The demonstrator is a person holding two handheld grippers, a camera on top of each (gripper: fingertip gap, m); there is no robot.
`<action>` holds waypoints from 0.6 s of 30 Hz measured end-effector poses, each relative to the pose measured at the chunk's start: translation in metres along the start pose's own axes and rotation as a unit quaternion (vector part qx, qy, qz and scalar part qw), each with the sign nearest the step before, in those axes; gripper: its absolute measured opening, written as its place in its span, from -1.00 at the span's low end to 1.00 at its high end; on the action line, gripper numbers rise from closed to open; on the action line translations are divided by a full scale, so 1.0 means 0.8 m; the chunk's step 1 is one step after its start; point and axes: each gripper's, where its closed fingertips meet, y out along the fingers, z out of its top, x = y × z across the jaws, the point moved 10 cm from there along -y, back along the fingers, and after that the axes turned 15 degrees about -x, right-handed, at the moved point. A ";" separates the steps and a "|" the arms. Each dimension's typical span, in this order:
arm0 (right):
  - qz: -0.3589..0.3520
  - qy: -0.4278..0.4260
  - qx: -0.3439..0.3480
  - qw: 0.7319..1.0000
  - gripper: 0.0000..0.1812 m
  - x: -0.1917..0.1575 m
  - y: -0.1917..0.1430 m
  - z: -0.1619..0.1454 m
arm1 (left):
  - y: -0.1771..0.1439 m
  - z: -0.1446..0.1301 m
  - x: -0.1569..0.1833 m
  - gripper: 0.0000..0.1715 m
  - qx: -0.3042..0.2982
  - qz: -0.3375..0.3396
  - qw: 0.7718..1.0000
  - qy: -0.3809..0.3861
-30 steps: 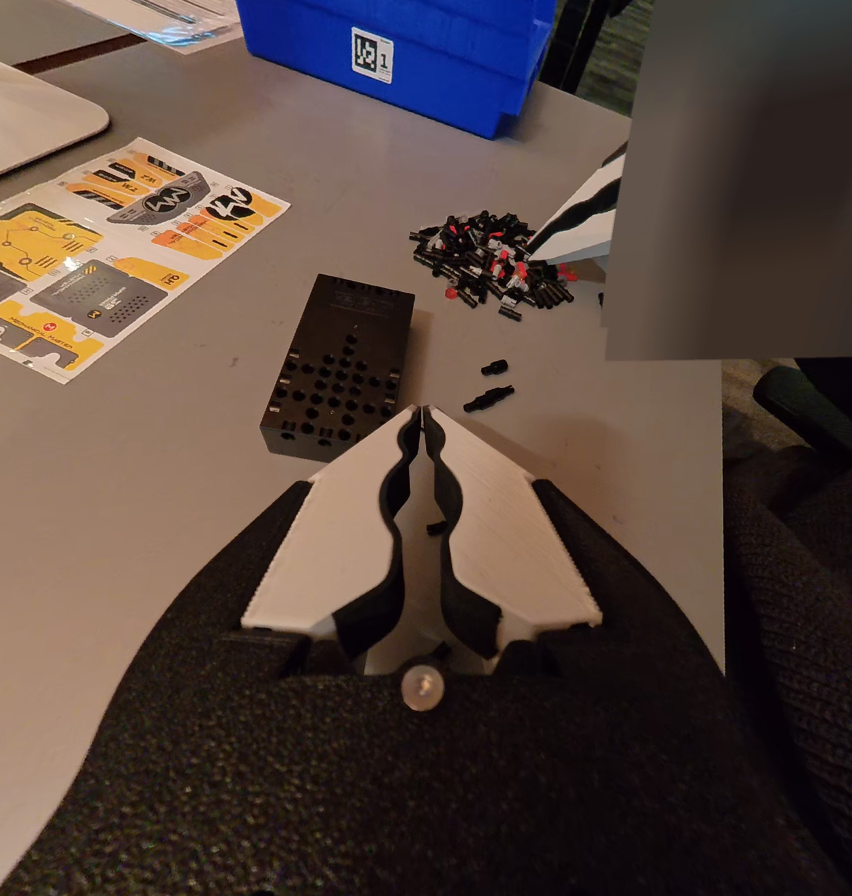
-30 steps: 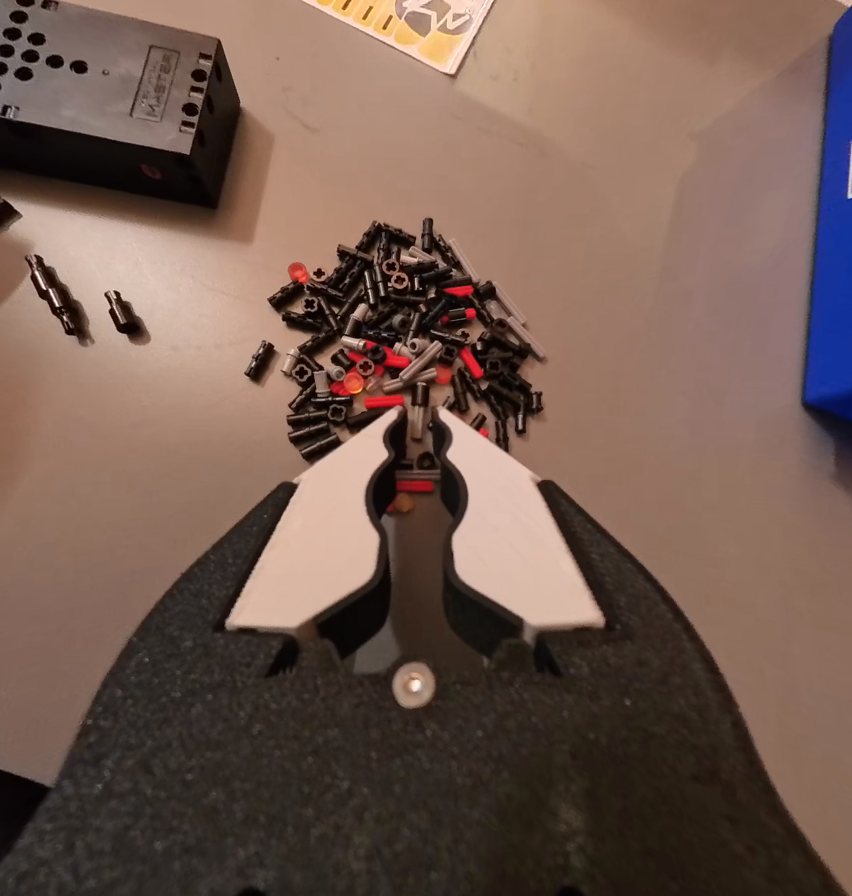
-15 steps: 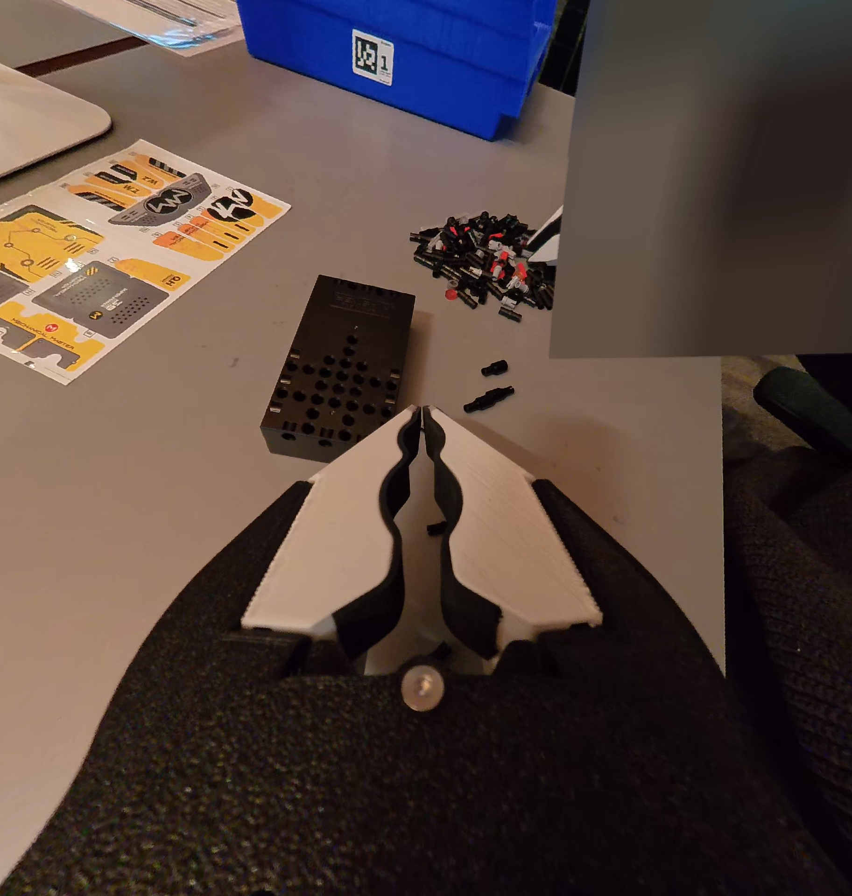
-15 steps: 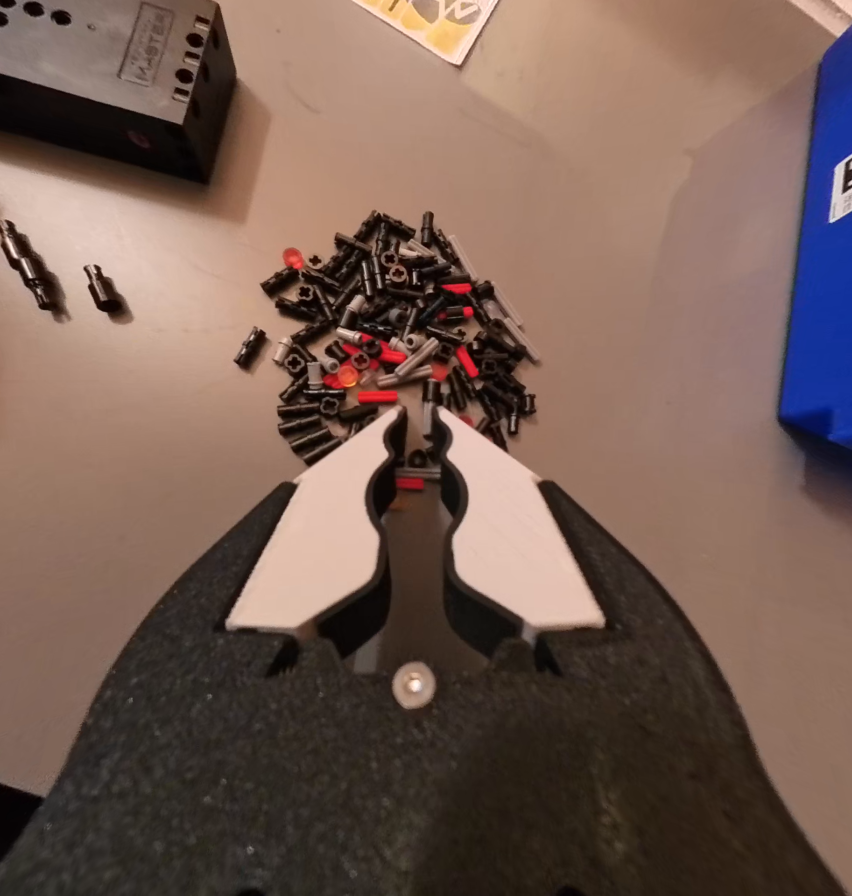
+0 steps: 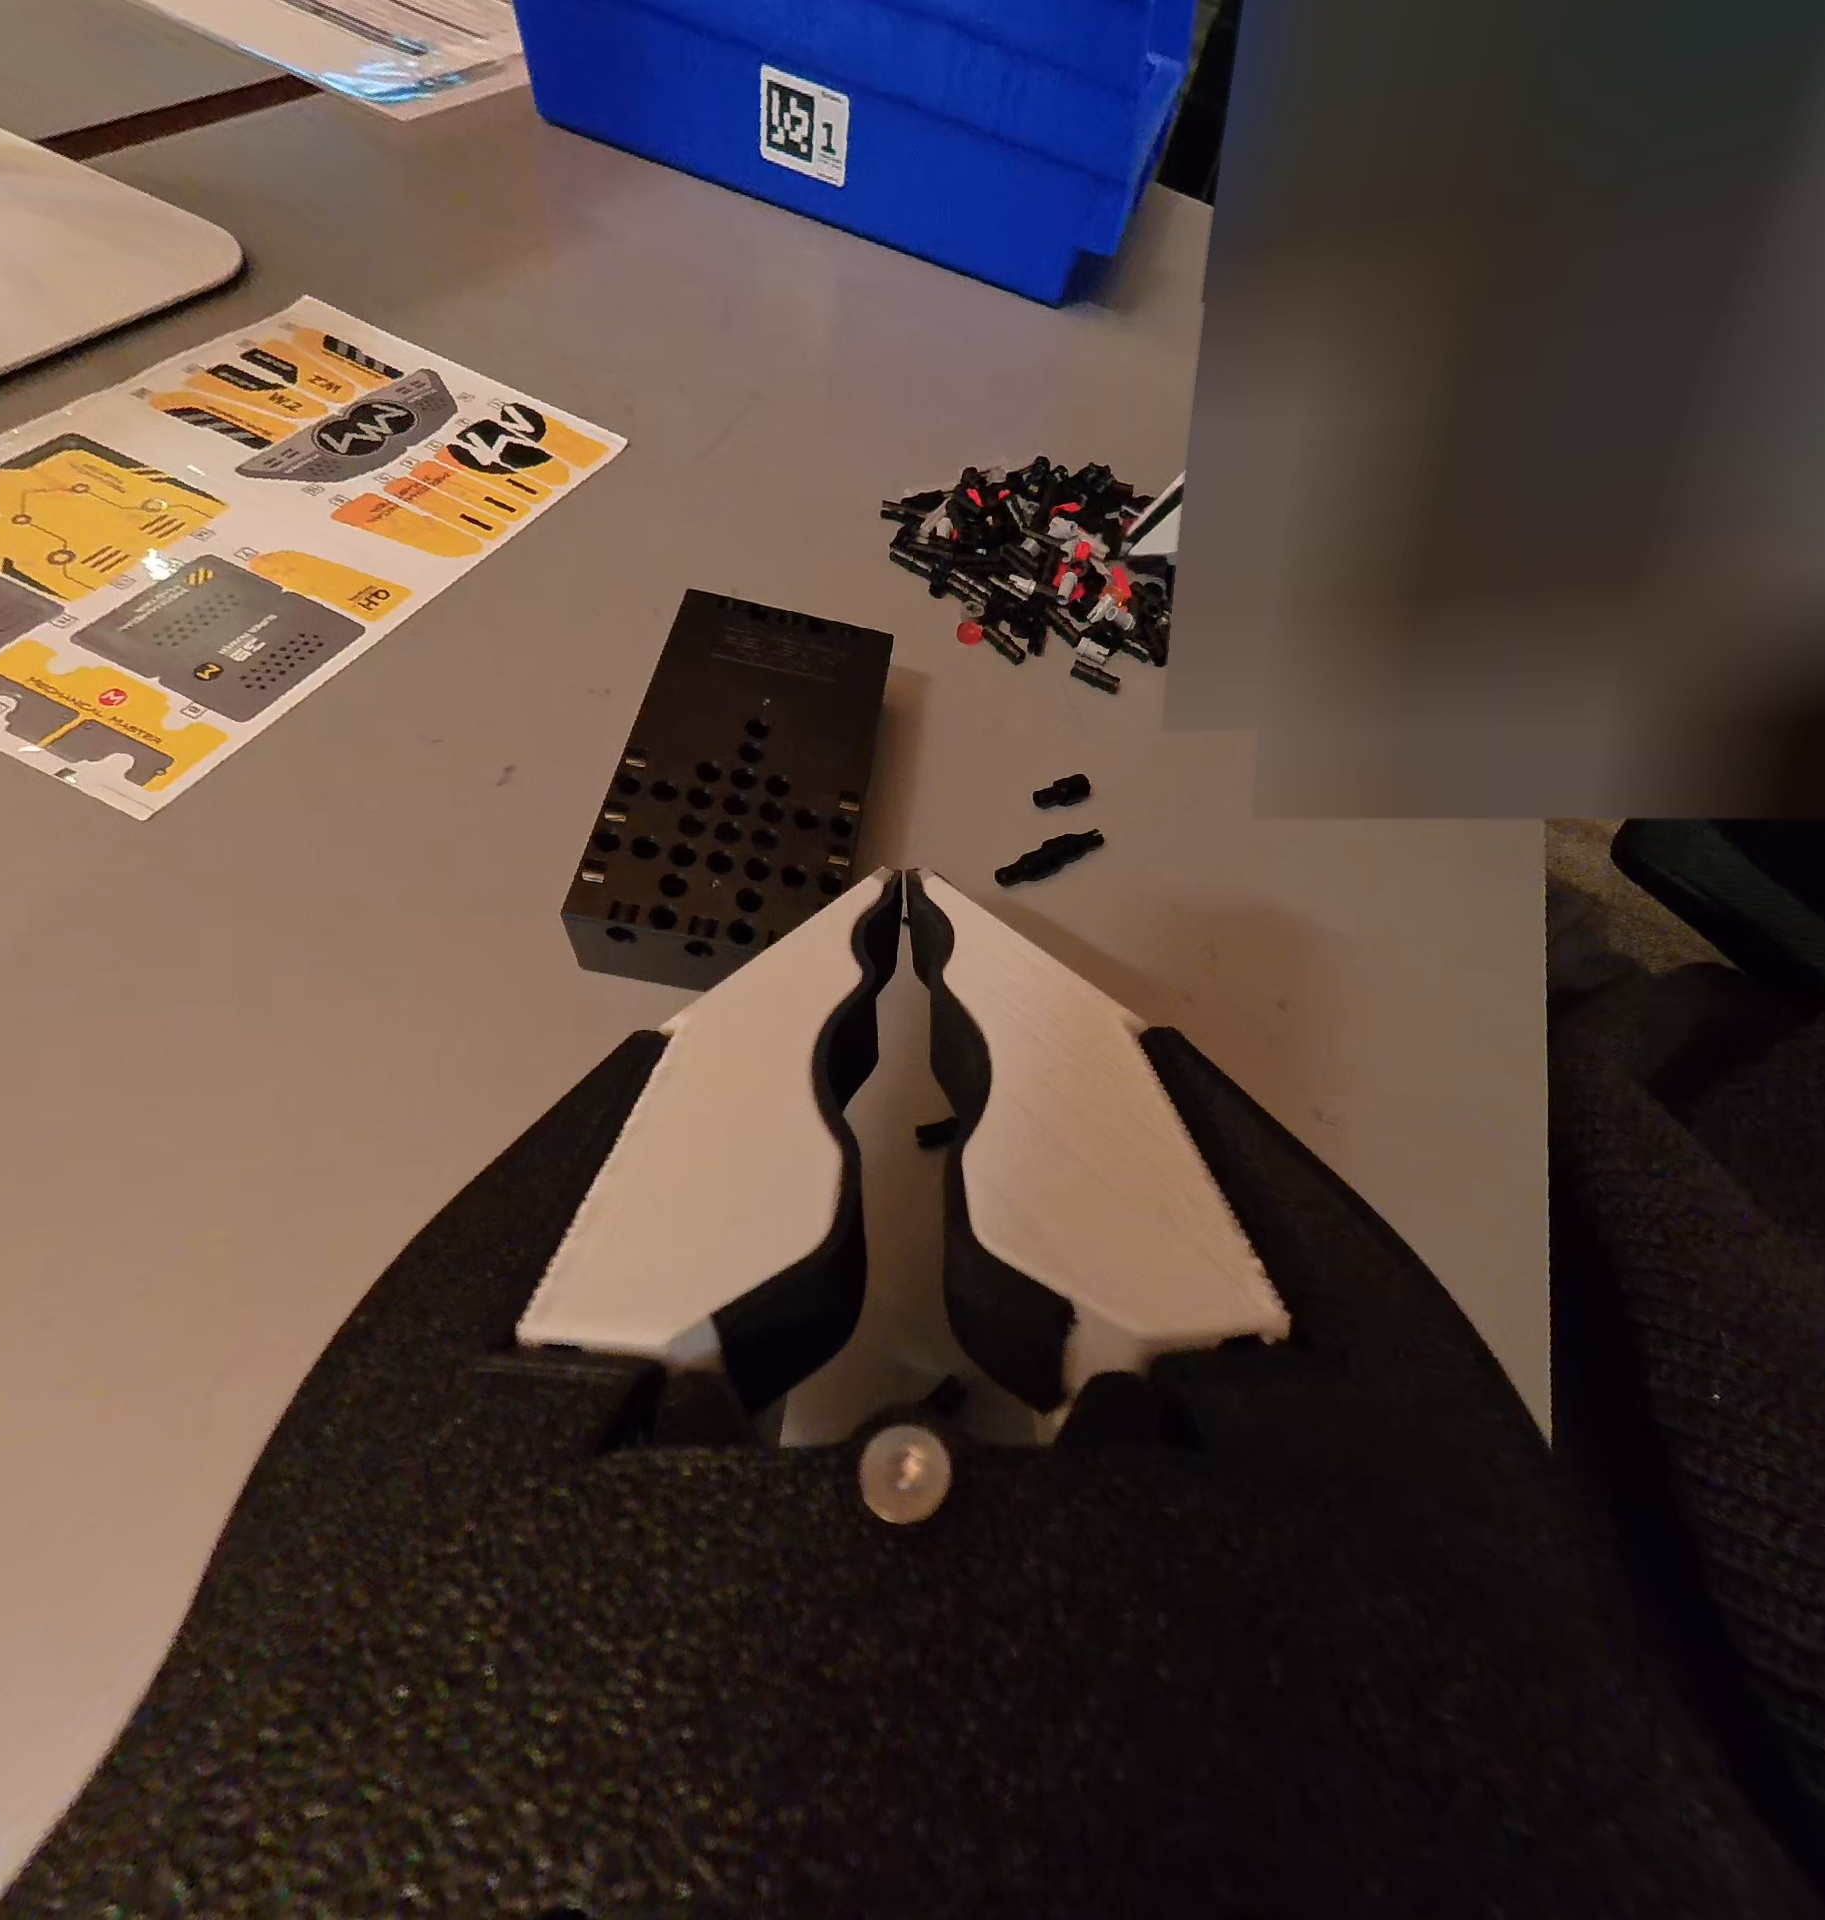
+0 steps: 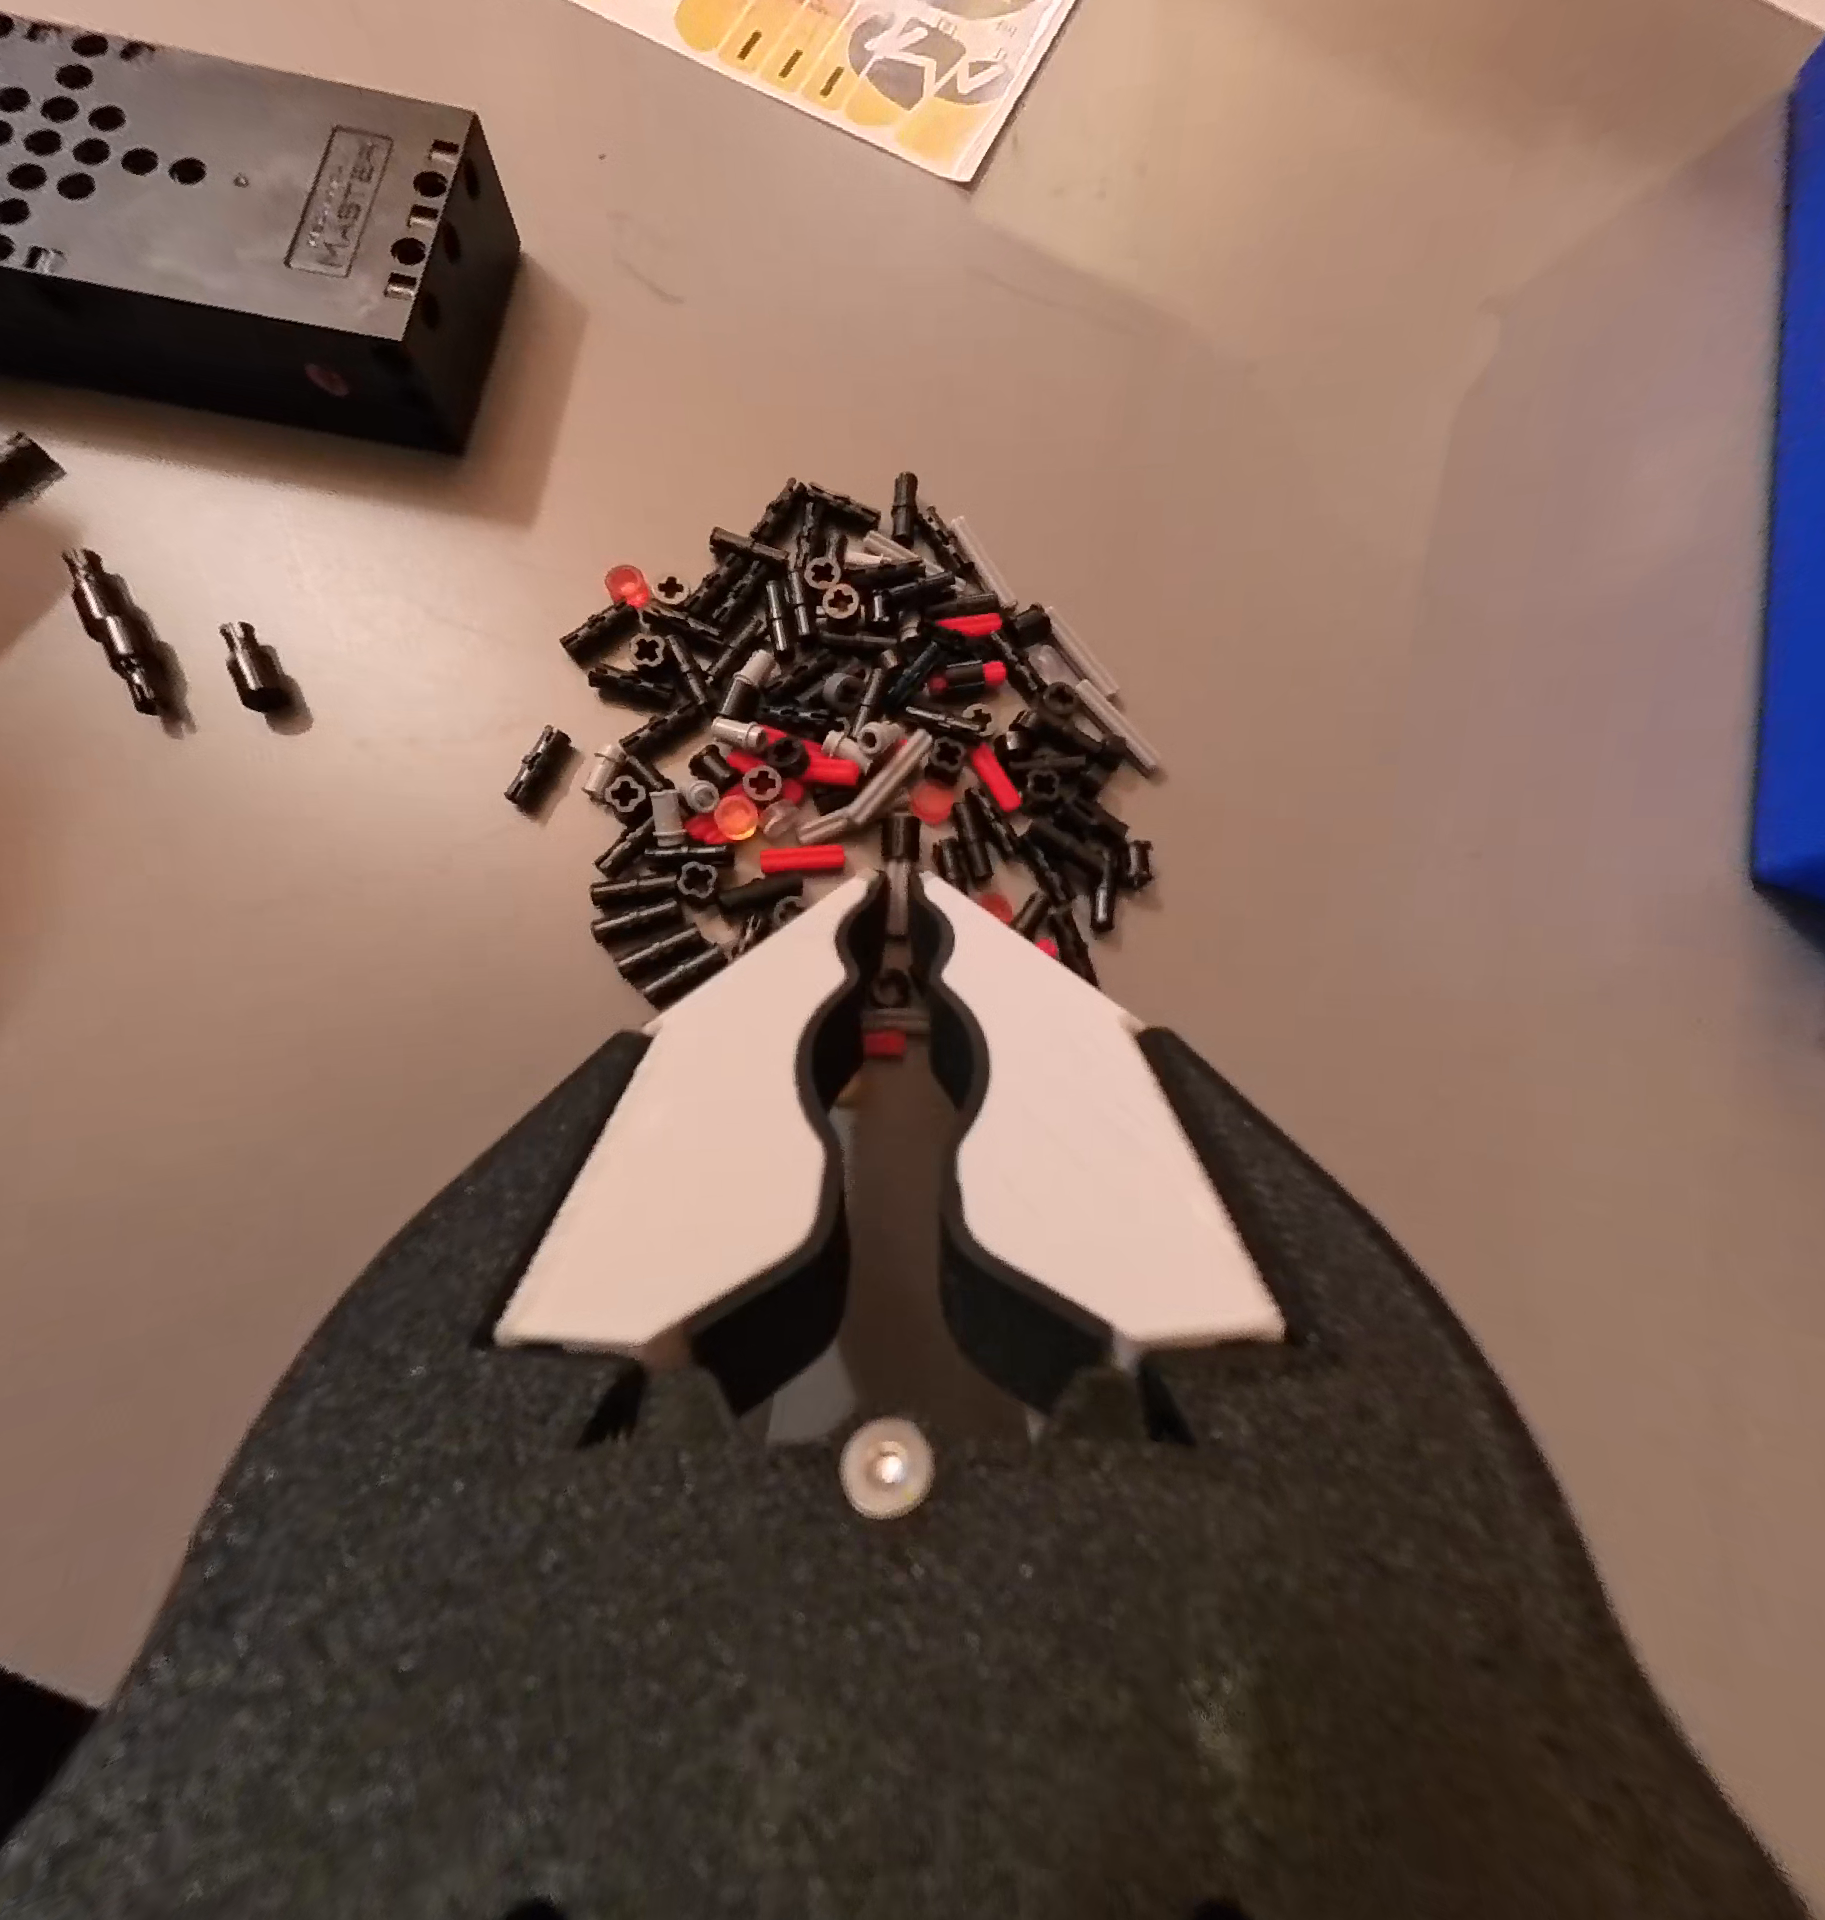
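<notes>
The right gripper (image 6: 900, 883) has lifted slightly off the pile of small connector pins (image 6: 866, 727), clenched on a grey-black pin (image 6: 897, 868) lying lengthwise between its tips, while the left gripper (image 5: 903, 883), jaws pressed together and empty, hovers at the black perforated block's (image 5: 726, 790) near right corner.

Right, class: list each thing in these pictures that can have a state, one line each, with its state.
Left gripper: shut, empty, above the table near the black block.
Right gripper: shut on a pin at the pile's near edge.
Black block: lying flat, holes up.
Two loose pins: lying apart from the pile.
Sticker sheet: flat.
Blue bin: standing at the table's far edge.
</notes>
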 end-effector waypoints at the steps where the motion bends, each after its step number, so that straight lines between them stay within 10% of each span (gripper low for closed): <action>1: 0.004 0.003 0.002 1.000 -0.96 0.000 -0.002 -0.001 | 0.000 0.000 0.000 -1.00 0.000 0.000 1.000 -0.001; 11: 0.135 -0.061 0.001 0.989 -0.96 -0.043 -0.029 0.033 | 0.000 0.000 0.002 -1.00 0.001 0.003 1.000 0.007; 18: 0.150 -0.233 -0.147 0.950 -0.95 -0.107 -0.009 0.064 | 0.002 -0.002 0.017 -1.00 -0.008 0.003 0.999 0.038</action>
